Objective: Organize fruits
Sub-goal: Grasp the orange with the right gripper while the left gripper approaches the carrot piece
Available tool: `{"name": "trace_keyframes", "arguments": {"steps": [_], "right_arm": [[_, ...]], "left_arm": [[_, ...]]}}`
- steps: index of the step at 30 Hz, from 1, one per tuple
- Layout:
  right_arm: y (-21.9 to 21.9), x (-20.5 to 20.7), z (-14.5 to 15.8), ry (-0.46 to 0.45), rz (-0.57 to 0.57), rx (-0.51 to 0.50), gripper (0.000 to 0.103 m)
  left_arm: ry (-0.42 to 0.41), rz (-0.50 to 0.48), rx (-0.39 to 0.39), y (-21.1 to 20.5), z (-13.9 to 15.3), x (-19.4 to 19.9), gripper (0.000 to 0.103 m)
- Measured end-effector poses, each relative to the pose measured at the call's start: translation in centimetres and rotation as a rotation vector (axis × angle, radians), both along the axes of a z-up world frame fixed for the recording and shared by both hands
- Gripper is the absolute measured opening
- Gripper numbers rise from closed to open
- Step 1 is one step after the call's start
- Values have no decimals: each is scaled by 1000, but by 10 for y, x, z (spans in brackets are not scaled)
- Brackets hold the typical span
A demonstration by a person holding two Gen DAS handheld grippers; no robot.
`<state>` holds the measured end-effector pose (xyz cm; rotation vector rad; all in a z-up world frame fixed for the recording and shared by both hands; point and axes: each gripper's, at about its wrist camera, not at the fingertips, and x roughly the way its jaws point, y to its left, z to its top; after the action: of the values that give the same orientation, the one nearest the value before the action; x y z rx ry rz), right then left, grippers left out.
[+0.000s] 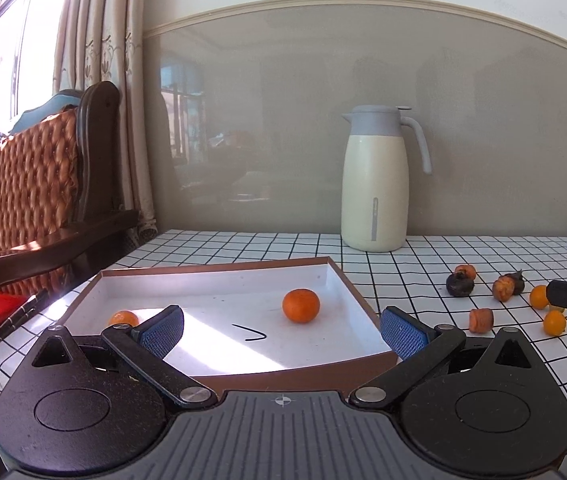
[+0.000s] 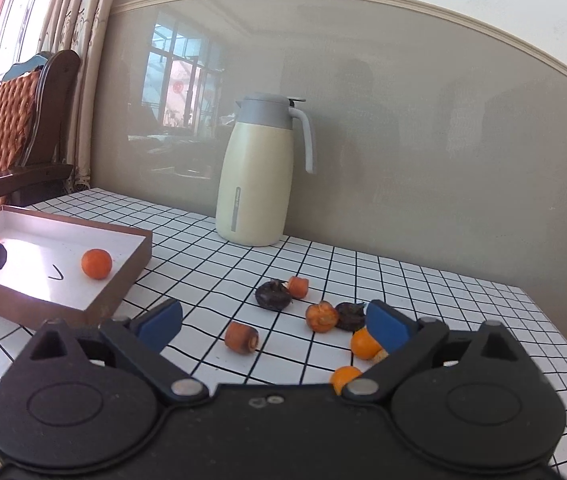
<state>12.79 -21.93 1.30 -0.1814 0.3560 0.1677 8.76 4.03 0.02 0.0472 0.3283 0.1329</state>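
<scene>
Both tools spread, empty: left tool (image 1: pixel 281 332) faces tray (image 1: pixel 219 270); right tool (image 2: pixel 273 326) faces perhaps carrot pieces (image 2: pixel 242 337).

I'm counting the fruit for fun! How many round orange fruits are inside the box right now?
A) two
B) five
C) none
A: the box holds two round orange fruits, one orange fruit near its right side and another orange fruit at its left, partly hidden behind the left gripper; the other pieces lie out on the checked cloth.

At nine o'clock in the tray (image 1: pixel 219 276), the left gripper's finger (image 1: pixel 162 330) half hides a small orange (image 1: pixel 122 317); the right gripper (image 2: pixel 273 326) covers two more oranges (image 2: pixel 363 344).
</scene>
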Motion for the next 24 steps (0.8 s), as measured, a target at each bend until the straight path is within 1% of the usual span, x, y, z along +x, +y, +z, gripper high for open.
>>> {"name": "trace_keyframes", "arguments": {"steps": [4,7,9,12,15,17,19,24], "right_arm": [[-13,-1,-7,-3,-48,-13,92],[-25,1,-12,23,-70,2,92],[-33,-1,-14,18,-84,9,92],[-44,1,-17,42,-106,15,92],[-54,0,-20,52,-119,30,88],[-60,2,-24,69,-125,33,81],[-64,3,-27,84,-124,34,77],[-69,3,-32,93,-129,33,77]], "left_arm": [[7,-41,20,-21,-4,6,103],[2,-69,43,-36,-6,10,103],[3,-85,57,-45,-8,13,103],[12,-110,54,-58,-11,18,103],[19,-139,72,-72,-15,22,103],[23,-160,82,-81,-16,24,103],[27,-183,87,-90,-18,25,103],[34,-212,123,-107,-23,34,103]]}}
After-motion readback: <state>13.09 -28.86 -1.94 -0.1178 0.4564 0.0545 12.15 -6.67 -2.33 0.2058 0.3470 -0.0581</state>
